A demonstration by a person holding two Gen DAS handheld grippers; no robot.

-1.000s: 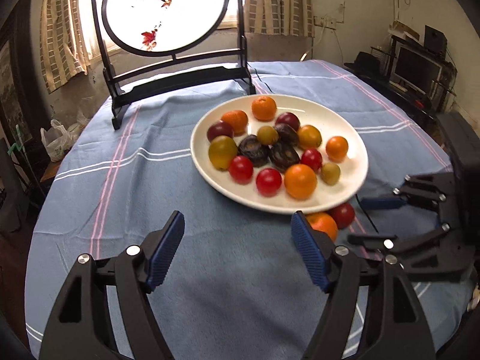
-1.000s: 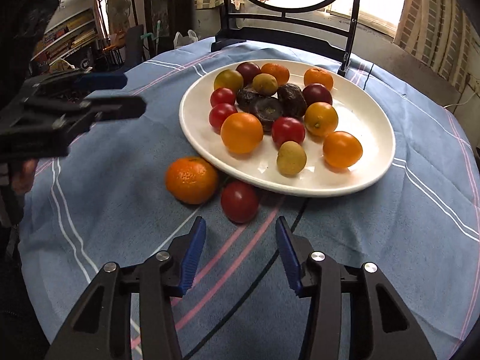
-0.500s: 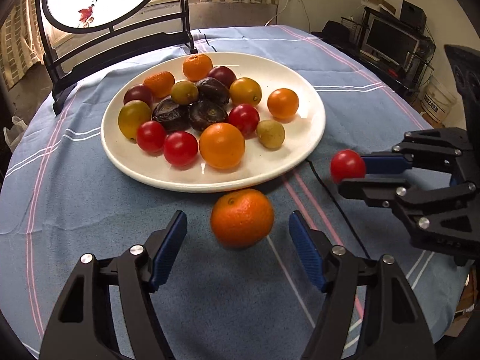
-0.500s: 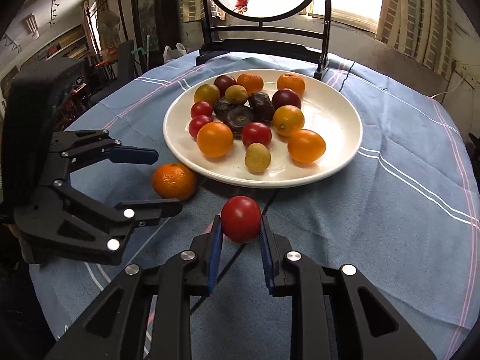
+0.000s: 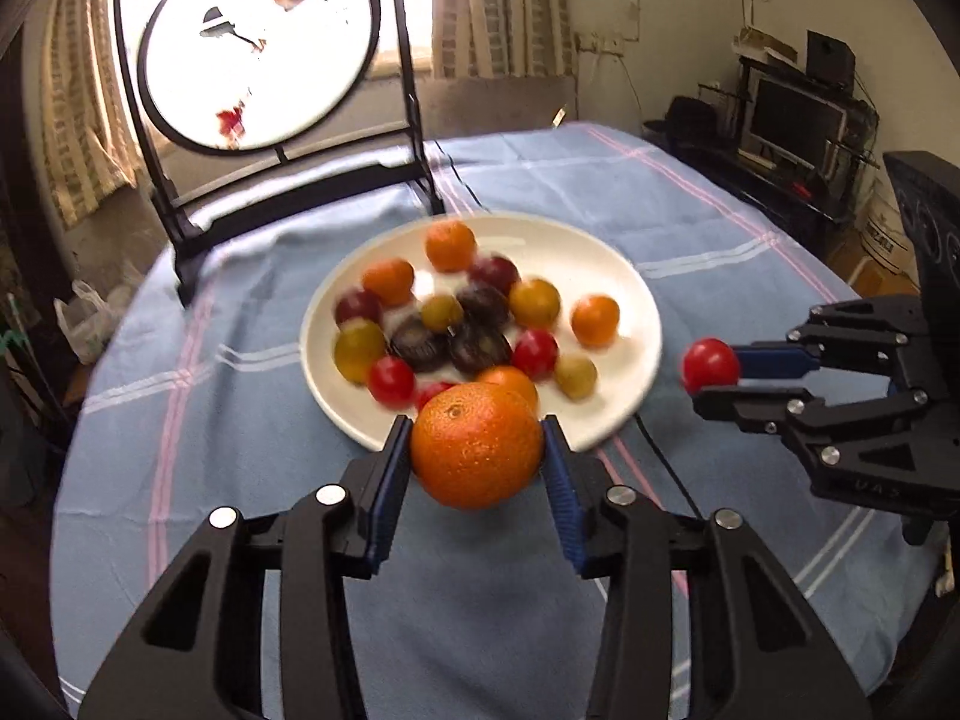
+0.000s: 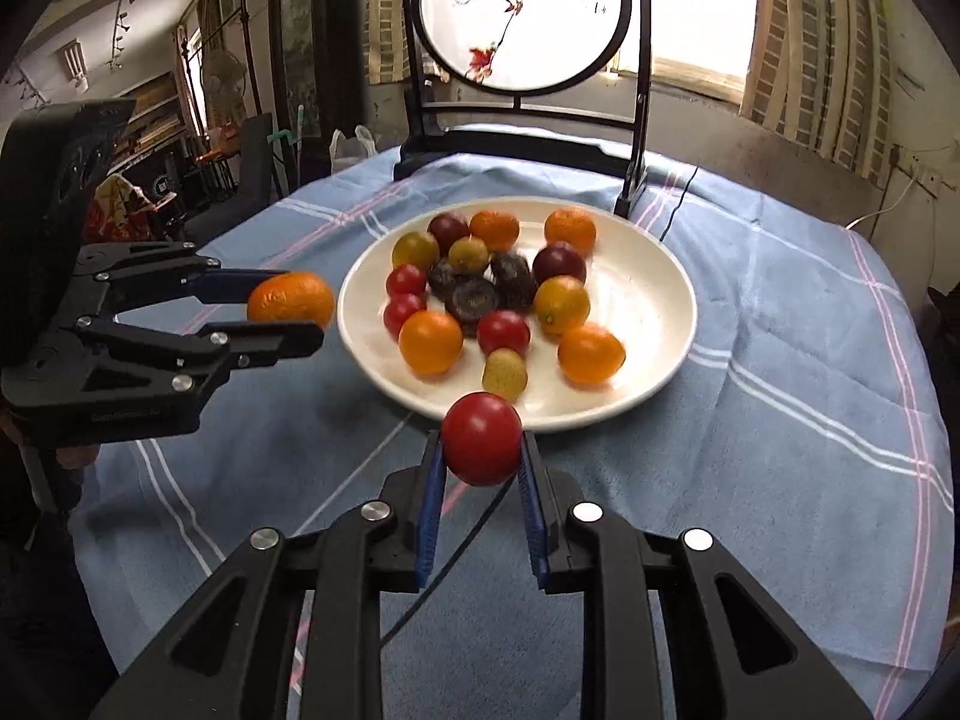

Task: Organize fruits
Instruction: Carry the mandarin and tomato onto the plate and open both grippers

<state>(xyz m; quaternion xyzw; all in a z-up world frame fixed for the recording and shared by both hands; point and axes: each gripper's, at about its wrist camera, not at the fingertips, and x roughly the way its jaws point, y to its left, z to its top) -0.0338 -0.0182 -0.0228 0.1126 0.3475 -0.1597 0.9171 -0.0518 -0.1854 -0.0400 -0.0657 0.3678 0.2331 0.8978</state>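
My left gripper (image 5: 477,441) is shut on an orange tangerine (image 5: 477,447) and holds it above the cloth, just short of the near rim of the white plate (image 5: 624,282). It also shows in the right wrist view (image 6: 282,315), left of the plate (image 6: 666,294). My right gripper (image 6: 482,450) is shut on a red tomato (image 6: 482,439), lifted at the plate's near edge; in the left wrist view this tomato (image 5: 709,364) is right of the plate. The plate holds several tangerines, tomatoes, plums and dark fruits.
A blue striped tablecloth (image 6: 780,420) covers the round table. A black-framed round painted screen (image 6: 525,12) stands at the table's far side behind the plate. A thin black cable (image 6: 474,534) lies on the cloth under my right gripper.
My left gripper closed on the tangerine and lifted it off the cloth. My right gripper, holding the tomato, rose and moved a little toward the plate.
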